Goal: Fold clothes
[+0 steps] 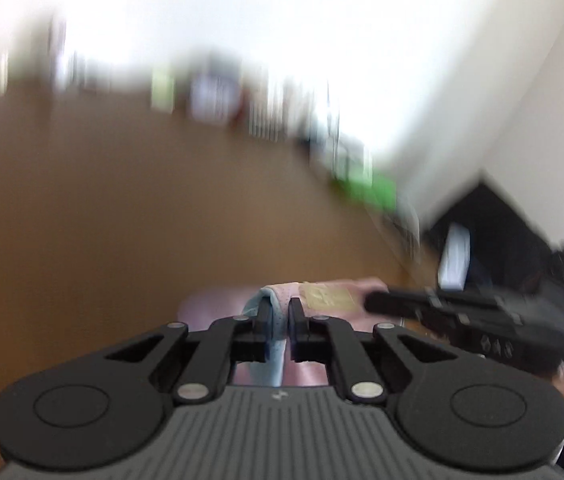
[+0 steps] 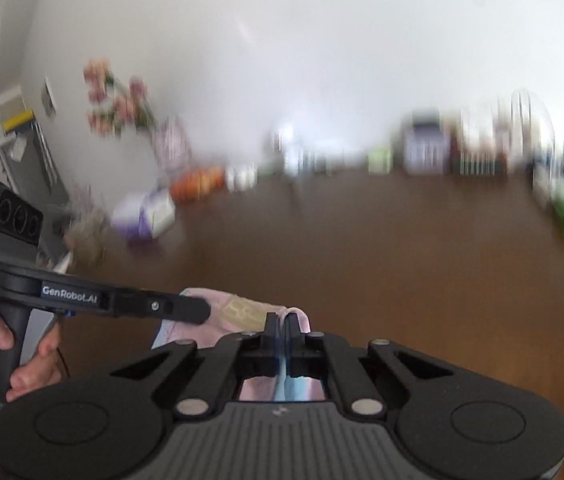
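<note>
Together, the left hand-held gripper and right hand-held gripper clamp the pink garment, raised above the table.

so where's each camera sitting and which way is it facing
Left wrist: on the left hand-held gripper, looking forward along its fingers, shut on the pink garment; the right hand-held gripper enters from the right.
Right wrist: on the right hand-held gripper, facing forward, shut on the same garment; the left hand shows at the left, holding its gripper.
Shared: the garment, the blurred brown table.
</note>
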The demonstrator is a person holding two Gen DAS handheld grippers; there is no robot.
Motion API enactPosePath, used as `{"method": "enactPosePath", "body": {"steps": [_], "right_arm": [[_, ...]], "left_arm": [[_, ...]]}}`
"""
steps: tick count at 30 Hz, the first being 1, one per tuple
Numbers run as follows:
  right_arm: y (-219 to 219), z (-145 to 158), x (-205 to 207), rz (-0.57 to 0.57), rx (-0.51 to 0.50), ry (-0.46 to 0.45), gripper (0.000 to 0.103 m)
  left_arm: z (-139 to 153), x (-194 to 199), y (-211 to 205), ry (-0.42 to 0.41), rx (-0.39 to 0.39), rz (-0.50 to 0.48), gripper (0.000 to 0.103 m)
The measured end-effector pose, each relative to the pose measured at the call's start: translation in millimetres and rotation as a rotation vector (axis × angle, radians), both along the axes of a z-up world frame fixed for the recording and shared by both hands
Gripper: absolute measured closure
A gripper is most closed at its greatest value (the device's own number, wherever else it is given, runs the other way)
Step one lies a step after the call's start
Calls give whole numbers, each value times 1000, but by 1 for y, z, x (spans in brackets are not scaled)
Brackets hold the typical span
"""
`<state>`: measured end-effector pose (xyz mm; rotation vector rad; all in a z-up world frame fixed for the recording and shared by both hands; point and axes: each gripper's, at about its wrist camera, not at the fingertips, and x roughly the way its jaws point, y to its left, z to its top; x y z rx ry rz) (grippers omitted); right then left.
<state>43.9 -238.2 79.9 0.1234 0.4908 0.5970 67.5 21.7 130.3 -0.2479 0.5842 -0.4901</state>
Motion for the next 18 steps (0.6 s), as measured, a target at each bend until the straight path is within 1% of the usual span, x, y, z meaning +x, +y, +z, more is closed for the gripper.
{"method": "enactPosePath", "body": {"steps": [2, 3, 4, 5, 6, 7, 8, 9, 10, 11, 12, 13, 14, 15, 17, 18], "right_arm": [[6, 45, -16, 2, -15, -221, 102], [9, 62, -30, 13, -21, -312, 103], [11, 73, -43, 21, -25, -369, 103], [12, 77, -55, 28, -24, -393, 103], [13, 75, -65, 39, -24, -387, 103], [14, 67, -73, 52, -32, -360, 103], [16, 53, -79, 68, -47, -309, 102], [15, 35, -84, 96, -64, -228, 101], [15, 11, -89, 136, -83, -116, 101], [12, -11, -95, 172, -101, -15, 96], [8, -33, -105, 207, -117, 62, 95], [3, -47, -116, 229, -127, 104, 95], [-2, -54, -125, 229, -140, 121, 89], [-6, -58, -133, 223, -149, 132, 80], [-17, -52, -132, 175, -125, 118, 71], [-21, -47, -126, 137, -110, 97, 66]], "left_arm": [[45, -19, -5, -199, 56, -5, 96], [58, -31, -6, -261, 79, -9, 95], [64, -44, -6, -299, 96, -11, 95], [64, -56, -6, -314, 106, -10, 94], [57, -66, -4, -299, 110, -20, 92], [42, -75, -5, -252, 112, -38, 90], [25, -84, -7, -199, 114, -57, 74], [6, -92, -6, -133, 122, -69, 43], [-16, -103, -3, -62, 130, -78, 35], [-35, -115, 0, -2, 127, -83, 32], [-53, -127, 5, 64, 106, -92, 32], [-66, -138, 12, 119, 70, -91, 32], [-73, -145, 20, 153, 48, -67, 31], [-75, -149, 25, 167, 47, -20, 29], [-70, -142, 26, 149, 90, 71, 29], [-65, -135, 27, 125, 109, 92, 27]]}}
